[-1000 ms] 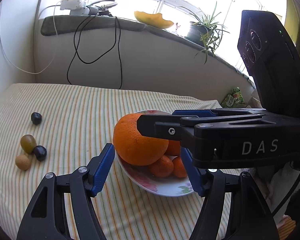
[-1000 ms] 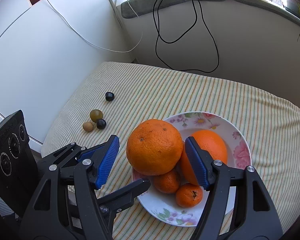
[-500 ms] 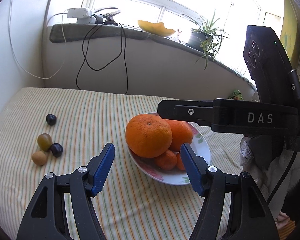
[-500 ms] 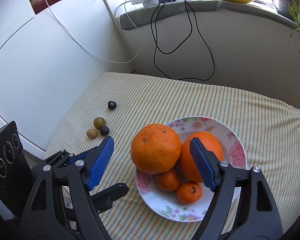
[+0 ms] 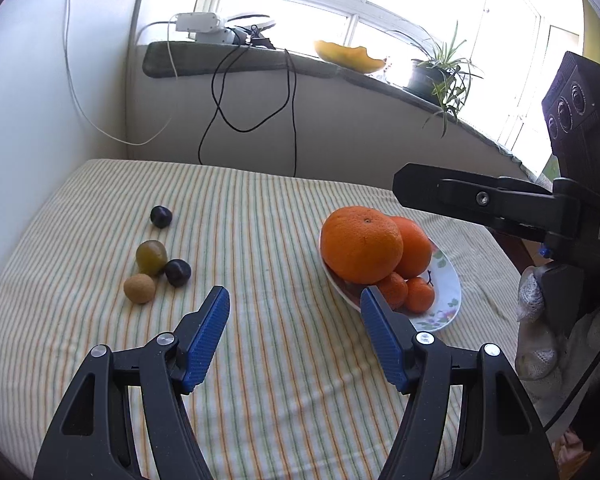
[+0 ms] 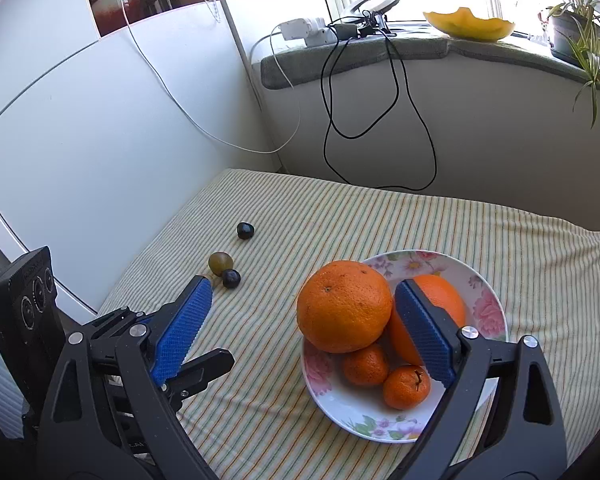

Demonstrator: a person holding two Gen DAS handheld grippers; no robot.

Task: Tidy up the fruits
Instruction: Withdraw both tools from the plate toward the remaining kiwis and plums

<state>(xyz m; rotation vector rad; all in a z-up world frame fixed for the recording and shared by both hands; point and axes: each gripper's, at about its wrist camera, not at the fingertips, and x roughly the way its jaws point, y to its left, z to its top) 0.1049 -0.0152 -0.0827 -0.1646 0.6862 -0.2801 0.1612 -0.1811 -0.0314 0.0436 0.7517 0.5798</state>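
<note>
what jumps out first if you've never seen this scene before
The big orange heaped with smaller citrus on the floral plate, right of centre on the striped cloth. Then four small fruits, dark, green and tan, loose on the cloth to its left. Both grippers' blue fingers stand open, holding nothing.

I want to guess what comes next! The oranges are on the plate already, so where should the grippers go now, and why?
Probably the left gripper should swing toward the brown fruit, the nearest of four small fruits on the striped cloth. Its jaws are open and empty, and the floral plate holds only citrus. The right gripper, jaws just widened, holds nothing.
</note>
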